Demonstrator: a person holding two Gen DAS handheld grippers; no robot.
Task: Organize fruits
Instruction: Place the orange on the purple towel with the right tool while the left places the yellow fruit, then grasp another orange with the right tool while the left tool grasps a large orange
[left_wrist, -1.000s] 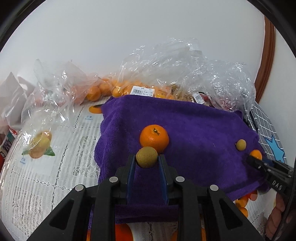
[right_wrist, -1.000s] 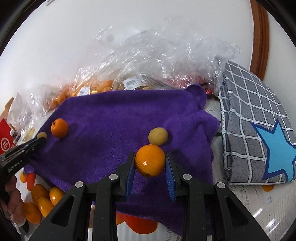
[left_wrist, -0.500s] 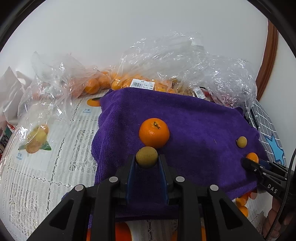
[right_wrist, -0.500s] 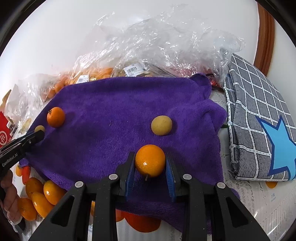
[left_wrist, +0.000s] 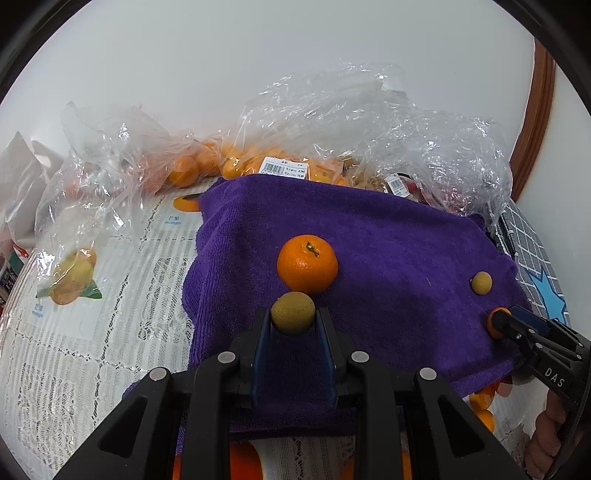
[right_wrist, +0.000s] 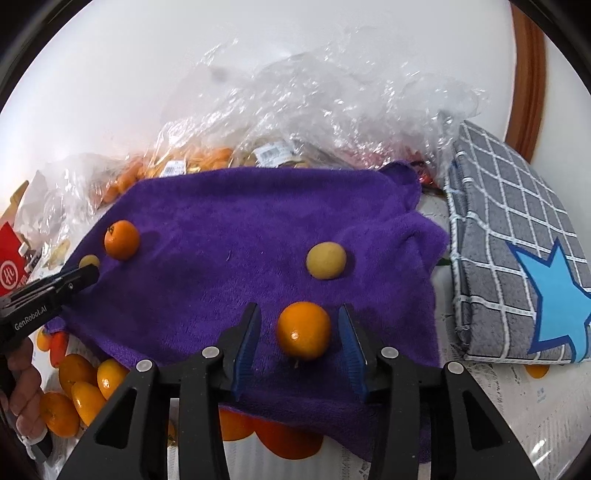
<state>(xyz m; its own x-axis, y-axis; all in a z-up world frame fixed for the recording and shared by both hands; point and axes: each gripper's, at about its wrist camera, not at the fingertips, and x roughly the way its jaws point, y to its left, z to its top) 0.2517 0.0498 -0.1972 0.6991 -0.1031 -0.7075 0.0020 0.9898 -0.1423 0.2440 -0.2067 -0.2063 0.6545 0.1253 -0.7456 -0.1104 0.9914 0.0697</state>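
Note:
A purple towel (left_wrist: 388, 258) covers the table; it also shows in the right wrist view (right_wrist: 240, 229). My left gripper (left_wrist: 293, 320) is shut on a small yellow-green fruit (left_wrist: 293, 312), just in front of a mandarin (left_wrist: 307, 263) that lies on the towel. My right gripper (right_wrist: 300, 325) is open around an orange (right_wrist: 304, 328) that rests on the towel, apart from both fingers. A second small yellow fruit (right_wrist: 325, 260) lies just beyond it. In the right wrist view the mandarin (right_wrist: 121, 239) and the left gripper (right_wrist: 88, 271) are at far left.
Clear plastic bags of oranges (left_wrist: 258, 162) line the back by the white wall. A grey checked cloth with a blue star (right_wrist: 517, 236) lies right of the towel. Loose oranges (right_wrist: 81, 387) sit at the towel's front left edge. A lace tablecloth (left_wrist: 92, 295) lies left.
My right gripper has opened and let go of the orange, which now sits on the towel. My left gripper stays shut on the small fruit, close to the mandarin.

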